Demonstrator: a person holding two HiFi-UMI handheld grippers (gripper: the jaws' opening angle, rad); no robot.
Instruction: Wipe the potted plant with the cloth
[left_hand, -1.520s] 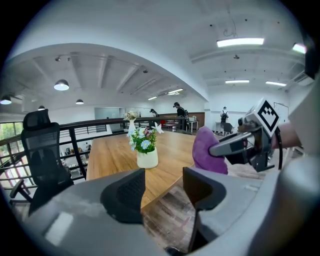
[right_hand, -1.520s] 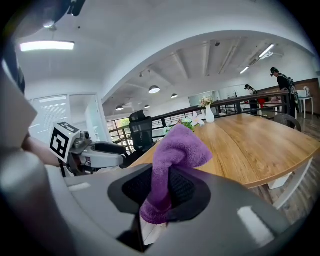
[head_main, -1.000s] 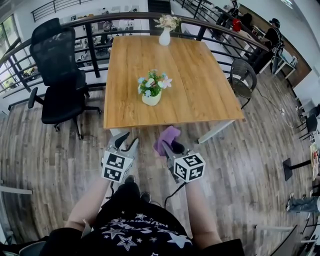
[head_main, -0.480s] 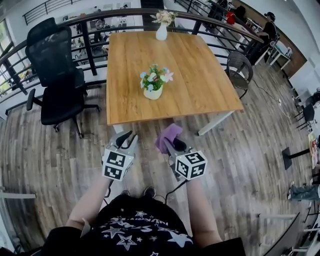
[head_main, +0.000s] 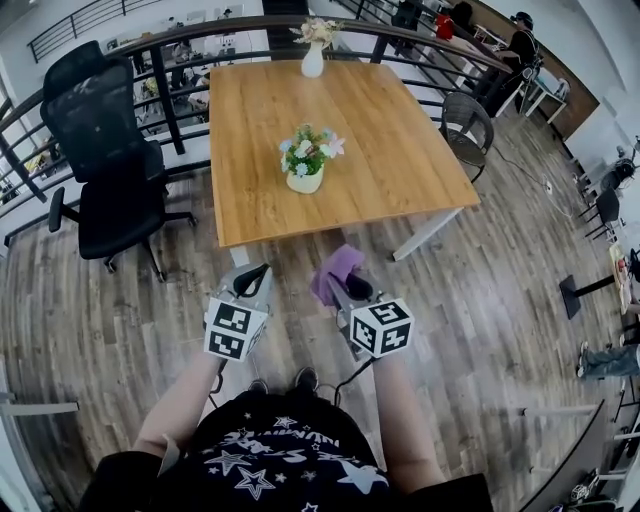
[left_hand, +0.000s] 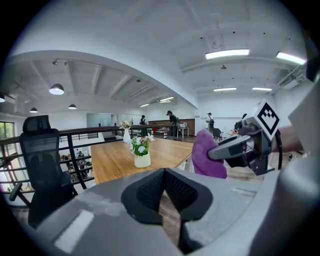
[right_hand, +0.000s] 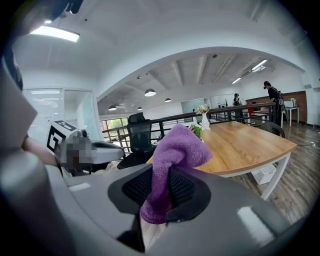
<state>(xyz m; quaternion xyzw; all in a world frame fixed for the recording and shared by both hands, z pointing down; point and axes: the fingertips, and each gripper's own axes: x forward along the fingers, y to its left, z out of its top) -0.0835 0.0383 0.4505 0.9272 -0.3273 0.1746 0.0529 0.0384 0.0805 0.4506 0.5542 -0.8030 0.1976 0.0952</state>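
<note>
Progress on the task is judged to be slight: the potted plant (head_main: 304, 168) stands unwiped near the middle of the wooden table (head_main: 400, 150), well apart from both tools, so the approach, the contact and the wiping itself are all left to be done. The plant is seen as a small cluster of white, pink and pale blue blossoms over green leaves, set in a squat, rounded cream pot with a smooth, glazed-looking wall. The leaves and petals are judged to be light and easily bent. The purple cloth (head_main: 337, 272) is already clamped between the jaws of the right gripper (head_main: 345, 295). Its nap is fuzzy like microfibre, and a soft fold is bunched above the ribbed black pads while a short tail hangs below. The left gripper (head_main: 250, 280) is held just beside it, in front of the near table edge. Its jaws have just been closing and are now brought together, with nothing between them. The tabletop is a flat, square slab of warm, smooth-grained wood on pale legs. A slim white vase of flowers (head_main: 313, 55) is placed at its far edge, and a black mesh office chair (head_main: 110, 160) is parked on the grey-brown plank floor (head_main: 500, 300).
</note>
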